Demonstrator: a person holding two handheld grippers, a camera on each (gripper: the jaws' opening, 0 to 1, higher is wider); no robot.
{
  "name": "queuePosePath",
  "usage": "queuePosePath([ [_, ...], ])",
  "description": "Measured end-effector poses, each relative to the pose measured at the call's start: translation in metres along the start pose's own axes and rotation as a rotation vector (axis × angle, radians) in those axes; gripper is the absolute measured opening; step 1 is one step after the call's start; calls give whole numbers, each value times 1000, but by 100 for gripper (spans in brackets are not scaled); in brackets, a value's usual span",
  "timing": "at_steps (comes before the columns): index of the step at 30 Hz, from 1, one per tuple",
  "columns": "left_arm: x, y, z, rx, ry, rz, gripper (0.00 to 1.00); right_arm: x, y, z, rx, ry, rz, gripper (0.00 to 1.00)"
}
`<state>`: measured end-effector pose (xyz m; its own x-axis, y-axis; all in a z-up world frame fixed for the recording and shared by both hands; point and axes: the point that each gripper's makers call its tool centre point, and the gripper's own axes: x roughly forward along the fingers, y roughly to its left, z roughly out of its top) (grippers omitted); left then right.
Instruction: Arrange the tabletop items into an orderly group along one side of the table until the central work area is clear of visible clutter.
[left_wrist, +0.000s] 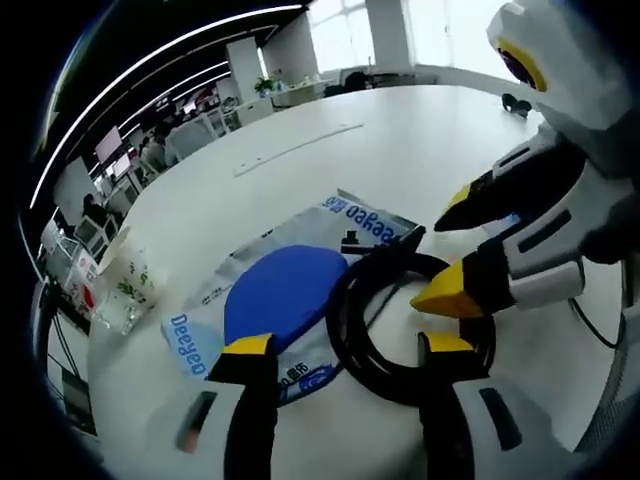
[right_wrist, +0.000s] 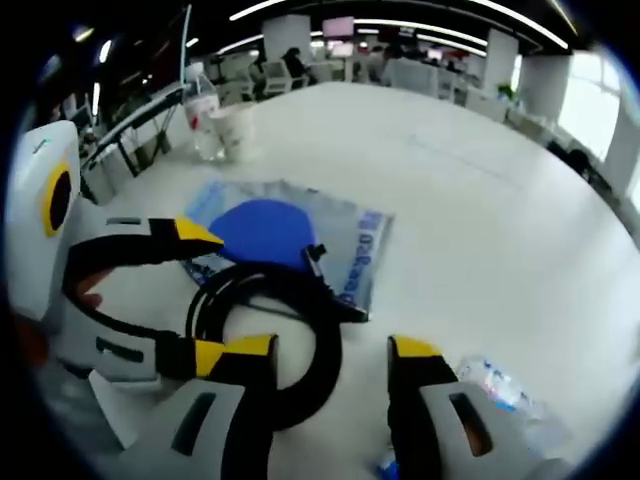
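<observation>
Here, a coiled black cable (left_wrist: 400, 325) lies on the white tabletop (left_wrist: 400, 140), its near loop overlapping the edge of a clear printed bag (left_wrist: 300, 290) that holds a round blue pad (left_wrist: 280, 295). The left gripper (left_wrist: 345, 355) hovers just beside the cable, its yellow-tipped fingers (left_wrist: 248, 347) spread wide with the coil's near arc between them, nothing gripped. The right gripper (right_wrist: 330, 355) also hangs over the cable, fingers (right_wrist: 415, 350) wide apart and empty. Beyond the bag, well apart from the cable, stand a glass with a leaf print (left_wrist: 125, 290) and a plastic bottle (right_wrist: 203, 120). A crumpled clear wrapper (right_wrist: 500, 390) lies near the cable.
</observation>
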<state>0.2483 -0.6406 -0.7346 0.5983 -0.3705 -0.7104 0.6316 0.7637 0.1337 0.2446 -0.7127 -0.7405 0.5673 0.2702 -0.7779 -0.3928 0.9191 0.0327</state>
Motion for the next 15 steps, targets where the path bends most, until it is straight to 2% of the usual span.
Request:
queuePosePath([
  [2, 0, -1, 0, -5, 0, 6, 49, 2, 4, -2, 2, 5, 9, 31],
  [4, 1, -5, 1, -2, 1, 0, 45, 3, 6, -6, 0, 21, 12, 30],
  [7, 0, -7, 0, 0, 11, 2, 38, 2, 7, -2, -3, 2, 17, 27],
  [10, 2, -14, 0, -30, 12, -28, 27, 3, 7, -2, -2, 0, 24, 17],
  [11, 2, -9, 0, -40, 10, -2, 27, 3, 5, -2, -5, 0, 10, 15],
  [15, 4, -9, 0, -39, 14, 1, 26, 1, 1, -4, 22, -1, -9, 9],
])
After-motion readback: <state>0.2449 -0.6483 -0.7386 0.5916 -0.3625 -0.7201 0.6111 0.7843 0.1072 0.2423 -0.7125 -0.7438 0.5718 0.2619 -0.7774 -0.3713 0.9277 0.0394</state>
